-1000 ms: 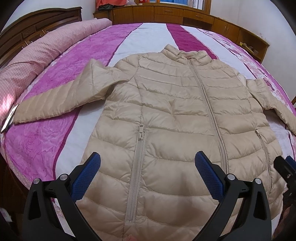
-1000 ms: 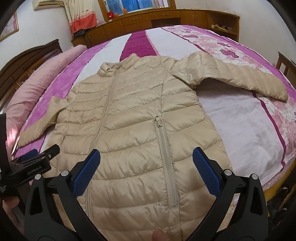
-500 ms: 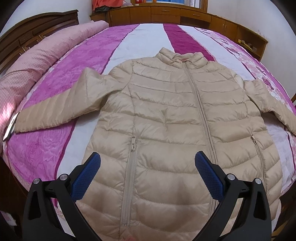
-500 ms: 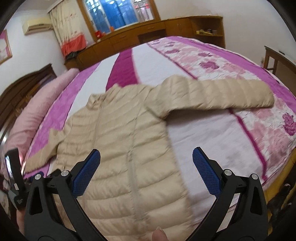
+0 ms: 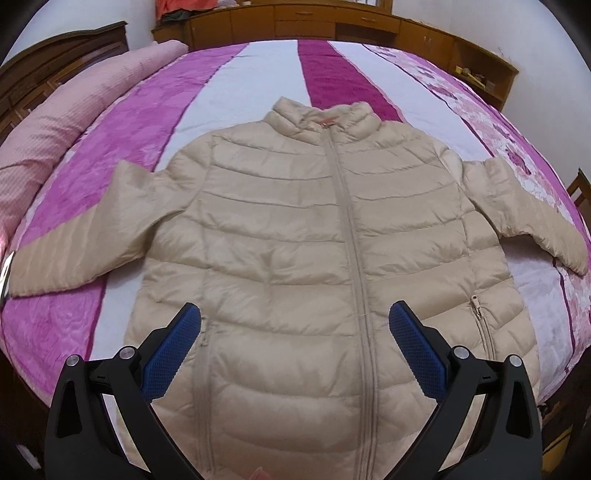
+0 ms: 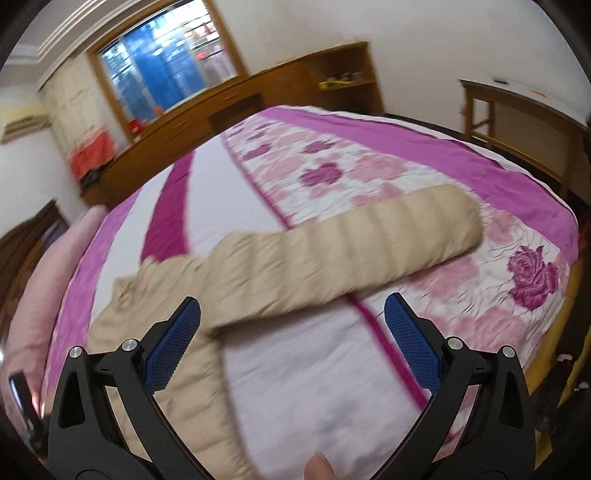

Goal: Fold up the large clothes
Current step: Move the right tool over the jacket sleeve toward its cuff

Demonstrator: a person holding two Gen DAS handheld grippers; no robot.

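A beige quilted puffer jacket (image 5: pixel 295 240) lies flat and zipped, front up, on the bed, collar at the far side and both sleeves spread out. My left gripper (image 5: pixel 293 332) is open and empty, held above the jacket's lower front. In the right wrist view the jacket's right sleeve (image 6: pixel 351 254) stretches across the floral part of the bedspread. My right gripper (image 6: pixel 291 328) is open and empty, above the bed just below that sleeve. That view is blurred by motion.
The bed has a purple, white and floral bedspread (image 5: pixel 122 155). A pink rolled quilt (image 5: pixel 55 122) lies along its left side. Wooden cabinets (image 5: pixel 332 22) run along the far wall. A wooden table (image 6: pixel 517 110) stands to the right of the bed.
My right gripper has swung to the right, from over the jacket's body toward its right sleeve. My left gripper has shifted right and back, so the whole jacket is centred in its view.
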